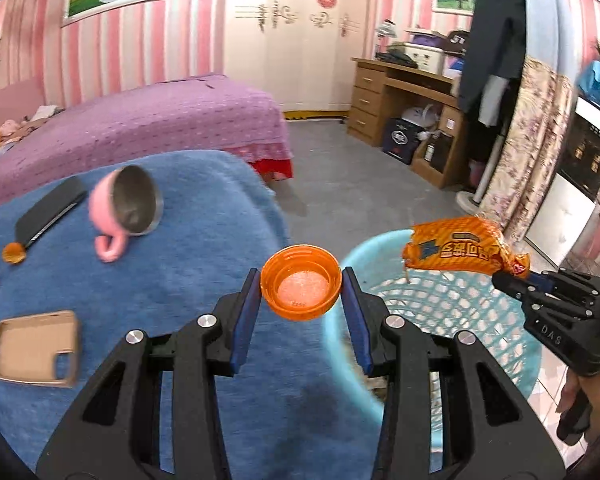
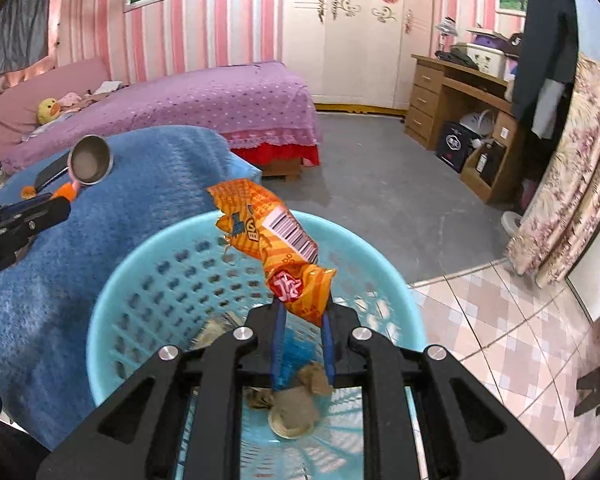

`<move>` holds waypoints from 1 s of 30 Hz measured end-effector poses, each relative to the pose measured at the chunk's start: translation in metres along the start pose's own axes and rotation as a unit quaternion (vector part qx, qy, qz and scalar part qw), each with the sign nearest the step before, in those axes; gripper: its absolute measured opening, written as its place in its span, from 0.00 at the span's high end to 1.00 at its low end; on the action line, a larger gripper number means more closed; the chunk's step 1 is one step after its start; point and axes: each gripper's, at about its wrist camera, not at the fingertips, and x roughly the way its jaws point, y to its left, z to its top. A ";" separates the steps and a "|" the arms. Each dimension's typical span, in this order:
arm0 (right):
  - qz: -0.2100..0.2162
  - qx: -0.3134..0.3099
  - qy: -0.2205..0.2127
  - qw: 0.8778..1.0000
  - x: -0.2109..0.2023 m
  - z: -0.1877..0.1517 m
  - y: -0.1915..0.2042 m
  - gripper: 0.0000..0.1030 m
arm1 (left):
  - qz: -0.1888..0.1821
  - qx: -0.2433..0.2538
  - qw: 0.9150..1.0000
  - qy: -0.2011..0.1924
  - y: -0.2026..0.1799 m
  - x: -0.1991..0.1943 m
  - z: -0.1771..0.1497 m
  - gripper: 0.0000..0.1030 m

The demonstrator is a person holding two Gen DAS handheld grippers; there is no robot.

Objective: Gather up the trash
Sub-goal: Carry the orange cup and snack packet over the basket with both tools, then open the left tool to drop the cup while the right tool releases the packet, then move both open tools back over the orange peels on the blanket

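Note:
My left gripper (image 1: 301, 280) is shut on an orange bottle cap (image 1: 300, 286), held above the edge of the blue-covered table (image 1: 188, 280) beside the light blue basket (image 1: 452, 312). My right gripper (image 2: 302, 306) is shut on an orange snack wrapper (image 2: 268, 236), held over the basket (image 2: 160, 280); the wrapper also shows in the left wrist view (image 1: 460, 250). Crumpled brown paper (image 2: 300, 404) and other scraps lie in the basket. Orange peel pieces (image 1: 13, 253) lie at the table's left.
On the table lie a tipped pink metal cup (image 1: 128, 208), a black phone (image 1: 48, 210) and a tan phone case (image 1: 36, 348). A purple bed (image 1: 140, 120) stands behind, a wooden desk (image 1: 404, 96) at the right, grey floor between.

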 end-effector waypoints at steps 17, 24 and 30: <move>-0.001 0.021 0.016 1.000 0.010 -0.006 -0.016 0.82 | 0.007 0.009 1.000 0.024 -0.024 0.029 0.005 0.19; -0.009 0.011 0.020 1.000 0.014 -0.004 0.002 0.37 | 0.036 -0.017 0.999 0.013 0.022 0.007 0.010 0.11; -0.018 0.015 0.002 1.000 0.011 0.007 0.023 0.14 | 0.078 -0.031 0.996 0.006 0.068 -0.014 0.010 0.10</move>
